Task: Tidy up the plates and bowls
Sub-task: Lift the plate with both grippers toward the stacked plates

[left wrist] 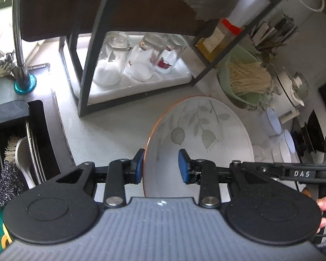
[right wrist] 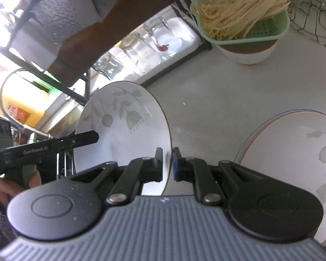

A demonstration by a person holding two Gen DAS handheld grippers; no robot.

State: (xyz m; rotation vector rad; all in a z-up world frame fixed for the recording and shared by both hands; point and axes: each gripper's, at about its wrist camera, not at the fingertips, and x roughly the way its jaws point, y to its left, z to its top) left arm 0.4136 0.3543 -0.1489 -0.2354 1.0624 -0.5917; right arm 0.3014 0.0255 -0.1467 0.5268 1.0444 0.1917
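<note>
A white plate (left wrist: 197, 134) with grey leaf print and an orange rim is held tilted over the counter. My left gripper (left wrist: 162, 166) is open, its blue pads on either side of the plate's near rim, the left pad touching the edge. My right gripper (right wrist: 167, 163) is shut on the same plate (right wrist: 123, 119), pinching its rim. The left gripper also shows at the plate's far side in the right wrist view (right wrist: 84, 139). A stack of matching plates (right wrist: 293, 152) lies on the counter at the right.
A black wire rack (left wrist: 91, 65) holds upturned glasses (left wrist: 139, 58) on a white tray. A green strainer of noodles (right wrist: 241, 10) sits in a white bowl. A sink with faucet (left wrist: 19, 43) and scrubbers is at left. Small white lids (left wrist: 278, 130) lie at right.
</note>
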